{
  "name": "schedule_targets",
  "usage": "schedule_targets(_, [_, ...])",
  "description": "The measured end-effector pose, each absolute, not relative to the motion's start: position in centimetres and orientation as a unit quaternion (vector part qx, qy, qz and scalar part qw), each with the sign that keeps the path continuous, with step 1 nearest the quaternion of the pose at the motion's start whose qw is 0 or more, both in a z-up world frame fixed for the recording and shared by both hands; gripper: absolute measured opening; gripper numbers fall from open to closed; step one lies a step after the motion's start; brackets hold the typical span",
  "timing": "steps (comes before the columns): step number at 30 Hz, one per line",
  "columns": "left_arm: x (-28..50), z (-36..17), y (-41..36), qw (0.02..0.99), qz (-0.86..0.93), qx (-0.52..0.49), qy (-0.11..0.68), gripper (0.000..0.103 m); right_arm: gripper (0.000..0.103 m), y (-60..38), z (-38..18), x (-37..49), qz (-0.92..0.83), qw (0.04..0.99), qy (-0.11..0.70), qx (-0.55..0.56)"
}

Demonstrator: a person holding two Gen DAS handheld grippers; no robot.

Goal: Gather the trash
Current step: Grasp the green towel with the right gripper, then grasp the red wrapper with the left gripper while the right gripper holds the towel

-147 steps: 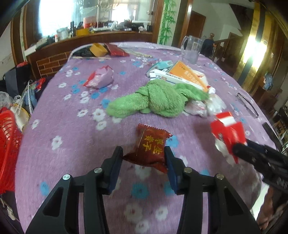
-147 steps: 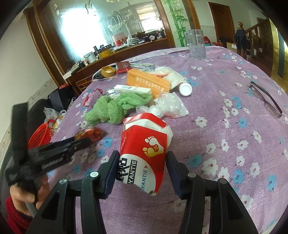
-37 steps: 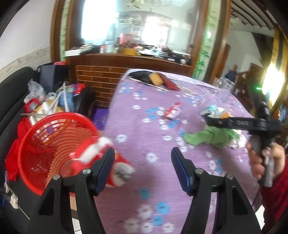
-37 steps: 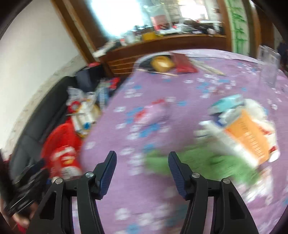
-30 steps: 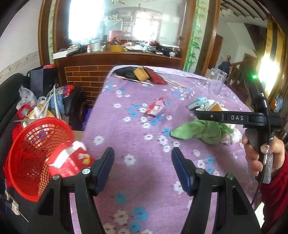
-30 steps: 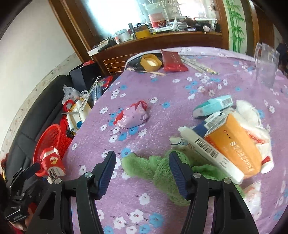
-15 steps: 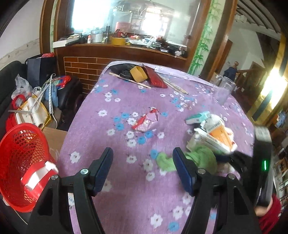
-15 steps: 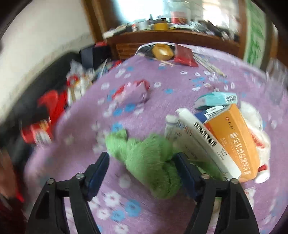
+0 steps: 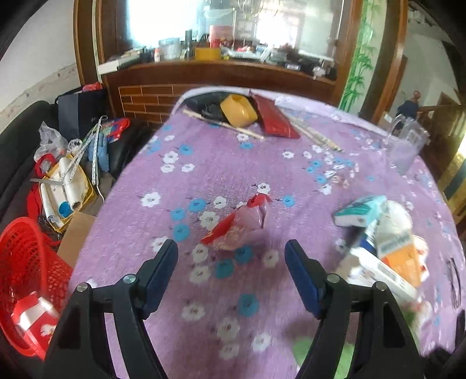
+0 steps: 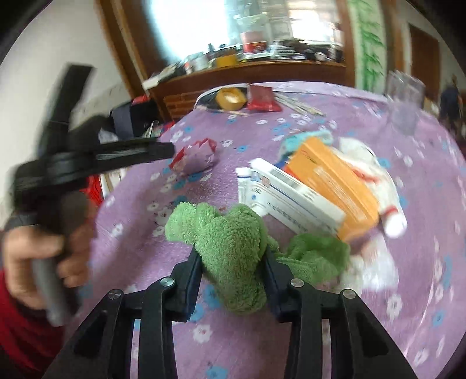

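Round table [image 9: 204,163] with purple floral cloth fills the room's middle. Behind it a dark wood counter [image 9: 221,78] with brick-pattern front, bright window [image 9: 163,20] above, white wall [image 9: 38,43] left. Black sofa [image 9: 20,122] at left, bamboo-print panel [image 9: 356,58] right.

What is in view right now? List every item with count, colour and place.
Tablecloth: one, purple floral, covers table.
Snack wrapper: one, pink-red, table centre.
Towel: one, green, near edge.
Boxes: several, orange, white, teal, piled at right.
Tape roll: one, yellow, far end.
Red packet: one, beside tape roll.
Pitcher: one, clear, far right.
Basket: one, red, off table's left, holds a red-white pack.
Left hand-held gripper: open, short of wrapper.
Right hand-held gripper: closed on towel.
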State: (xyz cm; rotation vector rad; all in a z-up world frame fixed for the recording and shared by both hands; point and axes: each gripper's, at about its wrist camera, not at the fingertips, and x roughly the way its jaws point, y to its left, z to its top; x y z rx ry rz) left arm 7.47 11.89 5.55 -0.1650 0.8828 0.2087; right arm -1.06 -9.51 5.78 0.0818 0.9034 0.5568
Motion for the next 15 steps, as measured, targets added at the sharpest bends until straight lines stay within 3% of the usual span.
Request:
schedule_targets(5, [9.8, 3.5, 11.8, 0.889, 0.118, -0.058, 0.439, 0.075, 0.042, -10.9, 6.1, -2.5, 0.264, 0.864, 0.425, 0.055])
schedule_targets(7, [10.6, 2.6, 12.0, 0.884, 0.111, -0.066, 0.45, 0.062, 0.042, -11.2, 6.3, -2.8, 0.262, 0.866, 0.422, 0.058])
schedule_targets(11, [10.3, 2.4, 11.8, 0.888, 0.105, -0.061, 0.444, 0.06, 0.042, -11.6, 6.3, -2.7, 0.262, 0.865, 0.423, 0.067])
schedule_targets(12, [10.2, 2.4, 11.7, 0.889, 0.103, -0.061, 0.441, 0.058, 0.042, -11.6, 6.3, -2.7, 0.26, 0.865, 0.423, 0.068])
schedule_targets(14, [9.6, 2.7, 11.7, 0.893, 0.091, -0.066, 0.436, 0.036, 0.042, -11.6, 6.2, -2.7, 0.259, 0.865, 0.424, 0.071])
schedule_targets(15, [9.2, 3.0, 11.8, 0.894, 0.084, -0.07, 0.435, 0.037, 0.042, -11.6, 6.3, -2.7, 0.259, 0.865, 0.424, 0.072])
